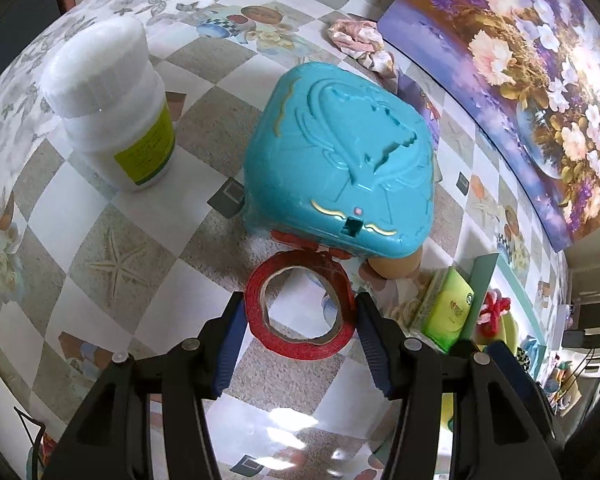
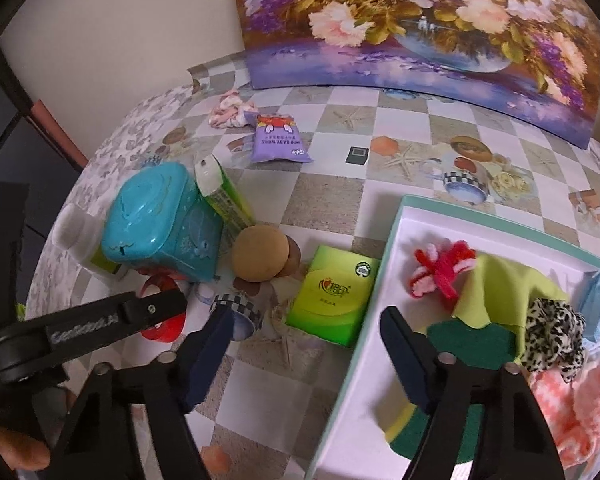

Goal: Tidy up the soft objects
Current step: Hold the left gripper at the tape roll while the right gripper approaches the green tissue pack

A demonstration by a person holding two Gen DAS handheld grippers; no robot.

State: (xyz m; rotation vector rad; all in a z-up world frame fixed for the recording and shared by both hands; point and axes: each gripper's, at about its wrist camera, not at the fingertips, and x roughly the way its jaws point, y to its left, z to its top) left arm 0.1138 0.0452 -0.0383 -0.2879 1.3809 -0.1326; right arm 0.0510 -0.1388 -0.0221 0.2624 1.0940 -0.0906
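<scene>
Jaws apart over "MINI BABY WIPES" pack [image 2: 281, 140].

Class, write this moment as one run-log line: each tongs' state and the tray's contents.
left tongs: shut on red tape roll | right tongs: open, empty | tray: cloths, scrunchie, sponge

White bottle [image 2: 74, 236] mostly hidden behind teal box [image 2: 160, 220].

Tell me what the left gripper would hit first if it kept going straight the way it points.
Nothing new: the left gripper already holds the red tape roll. Straight on lies the checked tablecloth, though depth is unclear.
</scene>
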